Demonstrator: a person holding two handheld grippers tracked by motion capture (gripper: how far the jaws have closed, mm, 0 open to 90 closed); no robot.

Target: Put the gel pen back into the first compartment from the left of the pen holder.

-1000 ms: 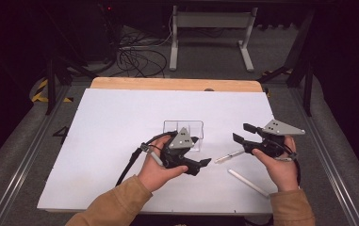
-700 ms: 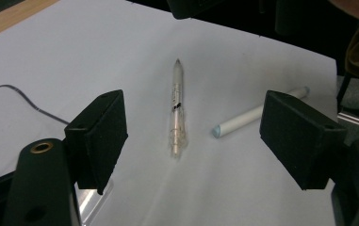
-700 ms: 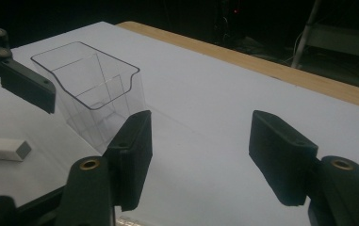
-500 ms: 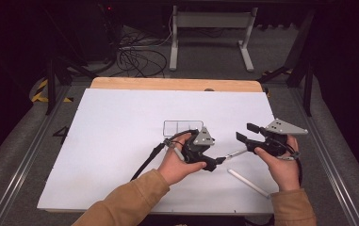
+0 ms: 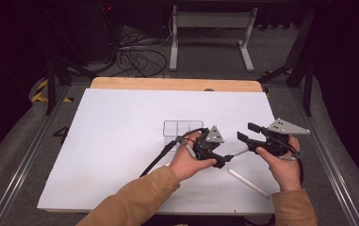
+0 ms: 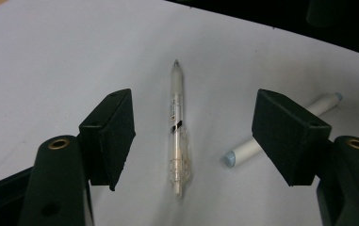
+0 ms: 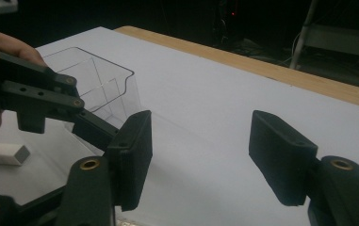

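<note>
- A white rectangular desk [image 5: 120,141] covers the middle of the high view; a pale wooden strip [image 5: 167,84] runs along its far edge.
- Grey carpeted floor [image 5: 21,136] lies on both sides of the desk, and a metal rail [image 5: 31,155] slants along the left side.
- A grey metal stand with two upright legs and flat feet [image 5: 210,33] is on the floor beyond the desk.
- A tangle of black cables [image 5: 134,56] lies on the floor left of that stand.
- Yellow-and-black striped tape [image 5: 39,90] marks the floor at the far left corner.
- The far end of the room is dark; light falls mainly on the desk top.
</note>
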